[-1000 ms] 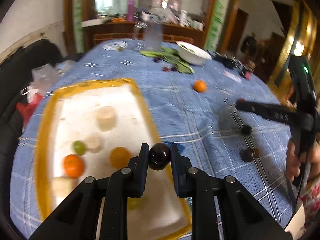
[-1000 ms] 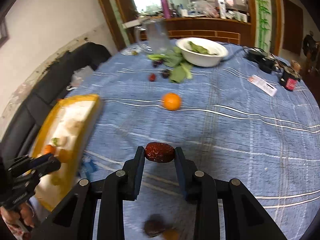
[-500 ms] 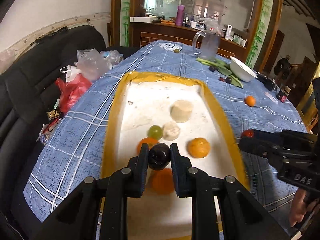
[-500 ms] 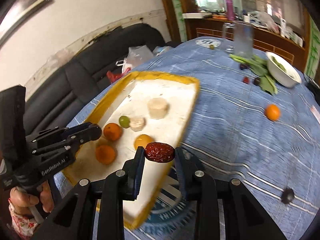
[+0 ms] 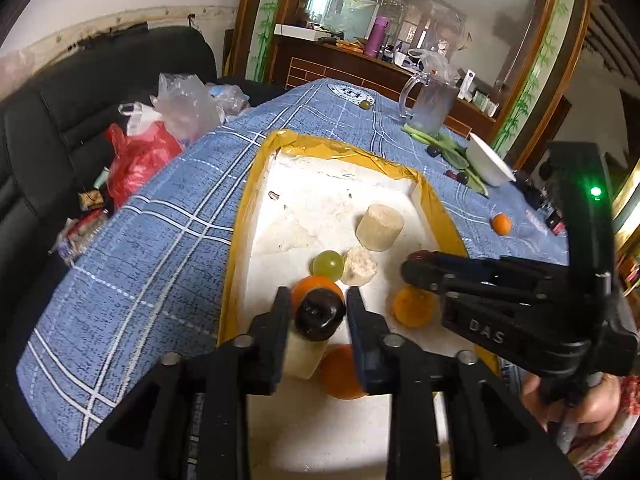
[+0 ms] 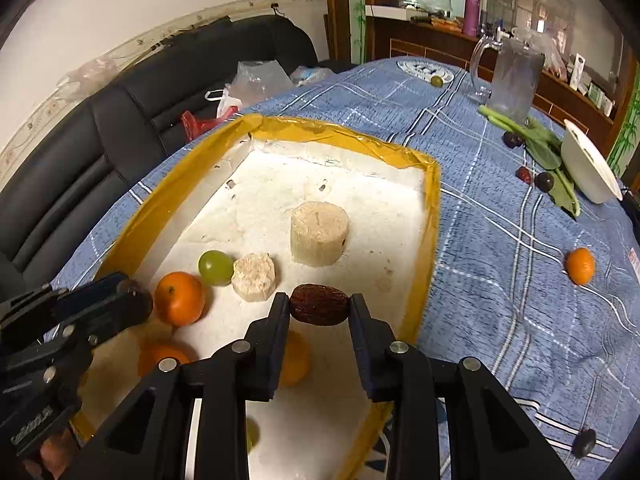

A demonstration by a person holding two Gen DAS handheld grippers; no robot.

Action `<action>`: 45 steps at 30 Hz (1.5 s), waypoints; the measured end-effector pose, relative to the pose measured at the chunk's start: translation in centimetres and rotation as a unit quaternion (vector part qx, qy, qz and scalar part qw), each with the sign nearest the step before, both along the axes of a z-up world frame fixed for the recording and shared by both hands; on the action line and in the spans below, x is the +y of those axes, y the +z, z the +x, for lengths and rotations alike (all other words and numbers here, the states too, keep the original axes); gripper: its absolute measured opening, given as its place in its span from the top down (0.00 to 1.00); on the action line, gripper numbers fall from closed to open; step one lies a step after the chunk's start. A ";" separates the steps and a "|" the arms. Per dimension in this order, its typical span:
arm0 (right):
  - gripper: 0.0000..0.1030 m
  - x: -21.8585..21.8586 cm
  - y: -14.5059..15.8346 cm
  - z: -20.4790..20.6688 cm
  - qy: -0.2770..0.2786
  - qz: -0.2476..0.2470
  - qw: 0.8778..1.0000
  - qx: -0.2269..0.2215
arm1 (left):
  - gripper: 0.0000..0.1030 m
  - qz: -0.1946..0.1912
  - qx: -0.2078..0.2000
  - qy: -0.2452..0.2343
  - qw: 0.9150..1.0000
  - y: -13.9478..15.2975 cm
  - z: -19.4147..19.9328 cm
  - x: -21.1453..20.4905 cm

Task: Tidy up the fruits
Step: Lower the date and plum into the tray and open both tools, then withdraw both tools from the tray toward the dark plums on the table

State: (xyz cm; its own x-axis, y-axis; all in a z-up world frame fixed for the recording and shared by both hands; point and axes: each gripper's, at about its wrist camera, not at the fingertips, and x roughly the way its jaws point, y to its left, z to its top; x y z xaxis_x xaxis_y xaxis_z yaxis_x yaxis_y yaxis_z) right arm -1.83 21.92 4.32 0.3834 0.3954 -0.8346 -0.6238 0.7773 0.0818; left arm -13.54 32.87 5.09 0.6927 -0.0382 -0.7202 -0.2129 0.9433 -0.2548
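Left wrist view: the left gripper [image 5: 319,317] is clenched on a small dark round fruit [image 5: 319,315], held between its two fingers above the near half of the yellow-rimmed white tray [image 5: 256,168]. Directly behind the held fruit, at 12 o'clock, an orange [image 5: 316,286] peeks out, and beyond it a green grape [image 5: 328,264] lies touching a small pale slice [image 5: 361,266]. A larger pale cylinder chunk [image 5: 380,227] stands at 1 o'clock, further into the tray. Under the fingers a second orange [image 5: 340,372] and a pale block [image 5: 302,356] lie on the tray floor. At 3 o'clock the right gripper [image 5: 418,258] reaches in over the tray's right rim, gripping a reddish-brown date of which only a sliver shows; another orange [image 5: 412,307] sits just below its tip. On the blue checked tablecloth [image 5: 152,248], a lone orange [image 5: 501,224] lies at 2 o'clock, well apart from the tray, and a white bowl [image 5: 488,160] and a glass pitcher [image 5: 430,106] stand further back.

Right wrist view: the right gripper [image 6: 319,310] is clamped on the wrinkled date [image 6: 319,310], hanging over the tray [image 6: 432,208] near its right rim. At 12 o'clock stands the cylinder chunk [image 6: 319,234]; at 11 o'clock lie the slice [image 6: 254,277] and, touching it, the grape [image 6: 215,267], with an orange [image 6: 179,299] just beside it. The left gripper [image 6: 136,300] enters at 9 o'clock, its dark fruit barely visible. The stray orange [image 6: 580,266] lies at 3 o'clock on the cloth.
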 end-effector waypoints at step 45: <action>0.34 -38.8 42.7 -14.6 -0.253 0.112 0.909 -0.312 | 0.20 0.028 -0.203 -0.129 0.970 24.7 -5.7 -13.2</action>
